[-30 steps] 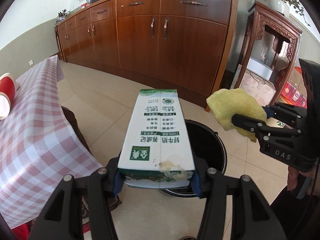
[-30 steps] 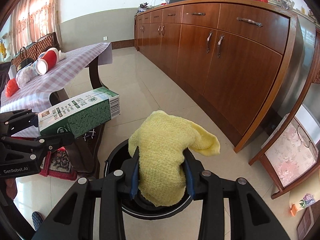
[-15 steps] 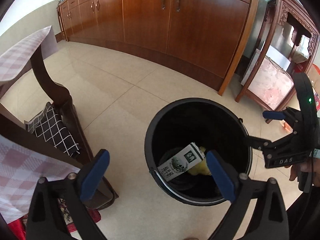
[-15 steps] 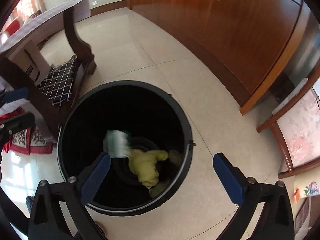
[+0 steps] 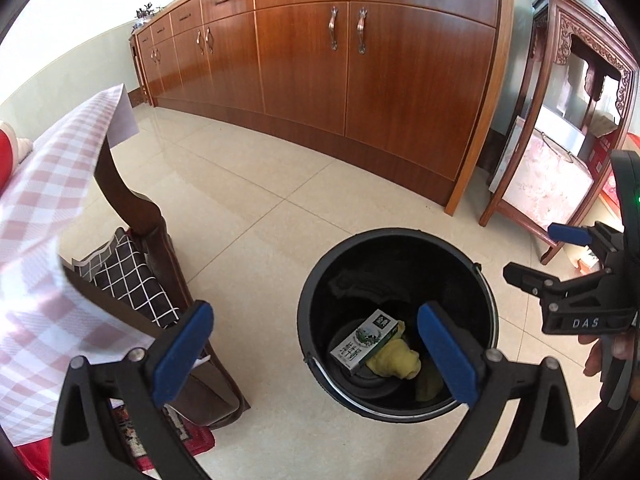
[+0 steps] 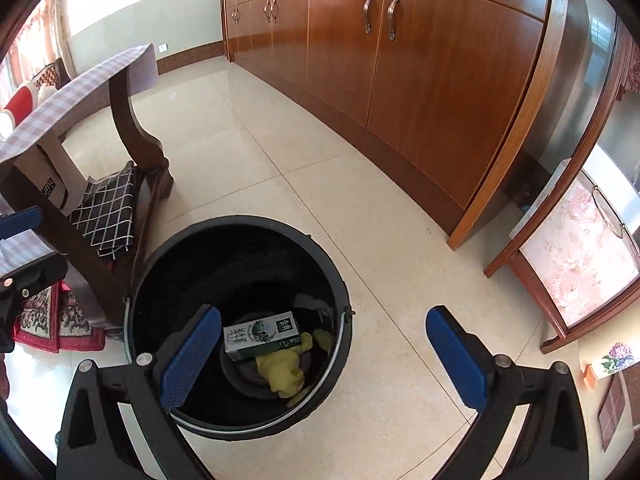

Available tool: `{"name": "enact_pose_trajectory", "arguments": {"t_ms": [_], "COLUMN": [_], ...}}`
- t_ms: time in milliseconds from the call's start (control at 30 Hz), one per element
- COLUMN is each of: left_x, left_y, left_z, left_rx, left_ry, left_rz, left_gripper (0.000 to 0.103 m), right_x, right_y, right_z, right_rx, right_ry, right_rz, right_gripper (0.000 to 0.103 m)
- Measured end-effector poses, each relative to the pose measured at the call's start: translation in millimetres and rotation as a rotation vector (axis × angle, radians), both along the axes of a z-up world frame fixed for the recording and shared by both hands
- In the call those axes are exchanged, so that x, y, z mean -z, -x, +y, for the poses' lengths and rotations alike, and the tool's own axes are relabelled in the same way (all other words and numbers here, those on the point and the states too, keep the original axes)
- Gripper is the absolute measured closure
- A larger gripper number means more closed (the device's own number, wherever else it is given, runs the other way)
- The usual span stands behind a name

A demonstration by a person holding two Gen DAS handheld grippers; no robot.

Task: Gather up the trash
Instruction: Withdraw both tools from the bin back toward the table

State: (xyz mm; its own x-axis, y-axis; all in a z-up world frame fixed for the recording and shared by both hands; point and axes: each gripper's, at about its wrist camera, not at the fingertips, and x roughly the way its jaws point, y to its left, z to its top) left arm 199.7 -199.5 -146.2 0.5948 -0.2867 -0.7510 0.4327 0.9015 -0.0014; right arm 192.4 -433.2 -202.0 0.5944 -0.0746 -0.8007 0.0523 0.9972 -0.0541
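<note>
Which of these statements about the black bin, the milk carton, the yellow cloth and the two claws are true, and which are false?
1. The milk carton lies inside the black bin. True.
2. The yellow cloth hangs over the bin's rim. False: it lies at the bottom, beside the carton.
3. The left claw is open and empty. True.
4. The right claw grips the cloth. False: it is open, holding nothing.
5. The bin stands on the table. False: it stands on the tiled floor.

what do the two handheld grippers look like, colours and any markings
Both are black plastic frames with silver screws and blue textured pads. The left gripper and right gripper look alike. Seen from the left wrist camera, the right one has white "DAS" lettering and a small green light.
</note>
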Motion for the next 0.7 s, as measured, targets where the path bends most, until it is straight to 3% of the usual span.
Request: {"name": "enact_pose_trajectory", "arguments": {"t_ms": [367, 700], "left_x": [-30, -71], "left_y": [25, 47], "left_z": [27, 82], "left_rx": [-0.014, -0.186], "left_ry": [0.052, 0.106], "left_rz": [-0.057, -0.157], "left_gripper": [0.0, 0.0], "right_x": [-54, -107], "right_y": [31, 48], "right_z": [39, 81], "right_rx": [0.002, -0.02], "right_ry": [0.034, 0.013], "right_rz": [-0.108, -0.202], "right_gripper": [0.0, 0.0]}}
